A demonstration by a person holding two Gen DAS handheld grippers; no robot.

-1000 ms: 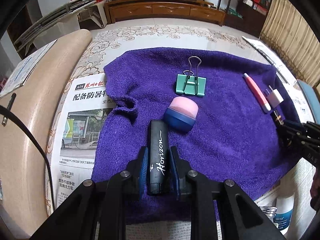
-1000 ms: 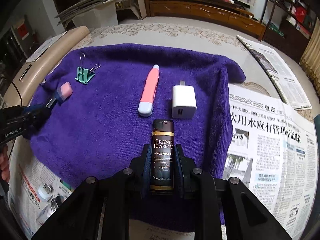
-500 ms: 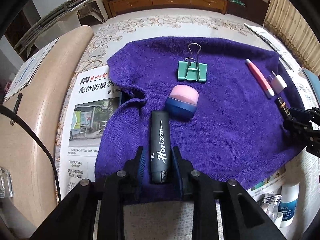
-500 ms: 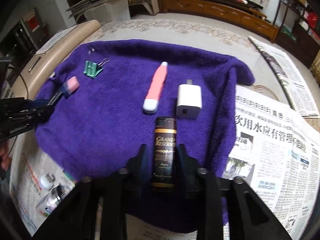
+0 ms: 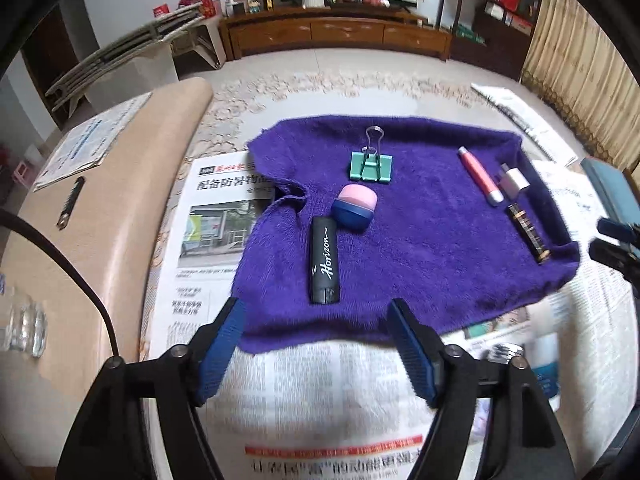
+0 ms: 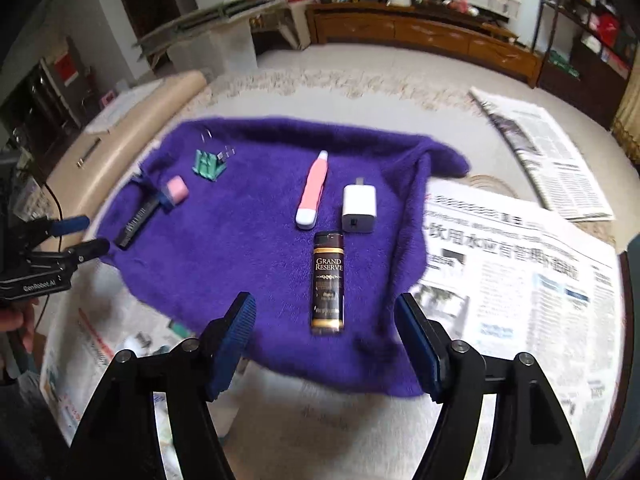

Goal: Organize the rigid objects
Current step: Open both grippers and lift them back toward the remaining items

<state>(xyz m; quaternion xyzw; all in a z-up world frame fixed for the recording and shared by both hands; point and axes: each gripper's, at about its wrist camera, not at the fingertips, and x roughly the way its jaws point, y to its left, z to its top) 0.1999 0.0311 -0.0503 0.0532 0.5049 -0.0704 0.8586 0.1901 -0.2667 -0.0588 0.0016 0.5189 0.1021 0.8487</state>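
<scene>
A purple towel [image 5: 420,248] [image 6: 248,256] holds the objects. A black "Horizon" lighter [image 5: 324,266] lies near its front left, beside a pink and blue lip balm [image 5: 354,209] and a green binder clip [image 5: 371,164]. A pink pen-like tube [image 6: 313,189], a white charger [image 6: 359,208] and a dark "Grand Reserve" lighter [image 6: 328,283] lie at the right side. My left gripper [image 5: 316,344] is open and empty, raised behind the Horizon lighter. My right gripper [image 6: 326,340] is open and empty, raised behind the Grand Reserve lighter.
Newspapers [image 5: 216,216] [image 6: 520,280] lie under and around the towel. A beige sofa arm [image 5: 80,240] runs along the left with a pen and a leaflet on it. Small bottles [image 5: 540,364] stand on the newspaper at the towel's front right. A wooden cabinet [image 5: 340,36] stands far behind.
Both grippers have opened, let go of their lighters, and pulled back and up. Both lighters now lie free on the towel.
</scene>
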